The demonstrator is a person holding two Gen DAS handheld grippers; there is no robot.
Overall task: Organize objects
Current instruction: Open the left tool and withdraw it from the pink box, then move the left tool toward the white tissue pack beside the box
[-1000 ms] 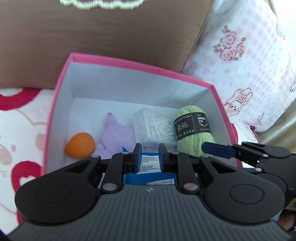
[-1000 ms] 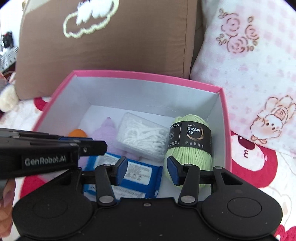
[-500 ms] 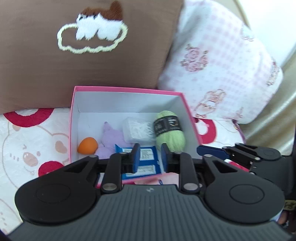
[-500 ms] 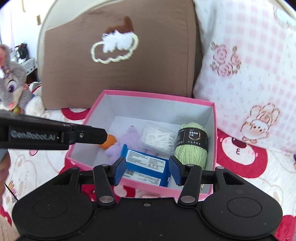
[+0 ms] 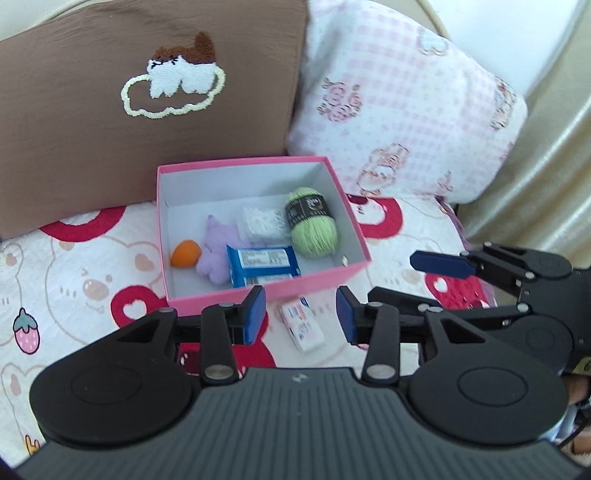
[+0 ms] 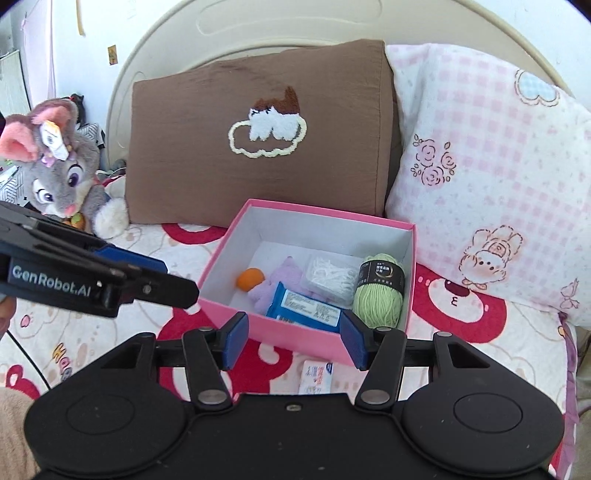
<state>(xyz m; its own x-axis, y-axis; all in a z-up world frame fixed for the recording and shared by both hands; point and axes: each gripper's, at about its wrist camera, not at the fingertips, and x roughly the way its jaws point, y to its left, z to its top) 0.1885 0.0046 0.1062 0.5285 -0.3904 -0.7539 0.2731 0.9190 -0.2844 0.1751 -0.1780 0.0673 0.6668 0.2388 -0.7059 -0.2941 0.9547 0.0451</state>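
My left gripper (image 5: 300,314) and right gripper (image 6: 293,341) hold nothing, and both sets of jaws are opening. A small white packet (image 5: 303,326) lies on the bed just past my fingers. I should drop down slowly and pinch its long sides. Past it sits the pink box (image 5: 325,280) with a blue pack (image 5: 262,266), green yarn (image 5: 314,227) and orange ball (image 5: 185,253); its near wall is close, so I mustn't bump it.

Pillows (image 6: 258,140) close behind box (image 6: 295,338)

Home bedroom, curved headboard (image 6: 258,33), brown pillow (image 6: 258,155), pink checked pillow (image 6: 487,177), plush rabbit (image 6: 59,173), cartoon quilt (image 6: 480,332)
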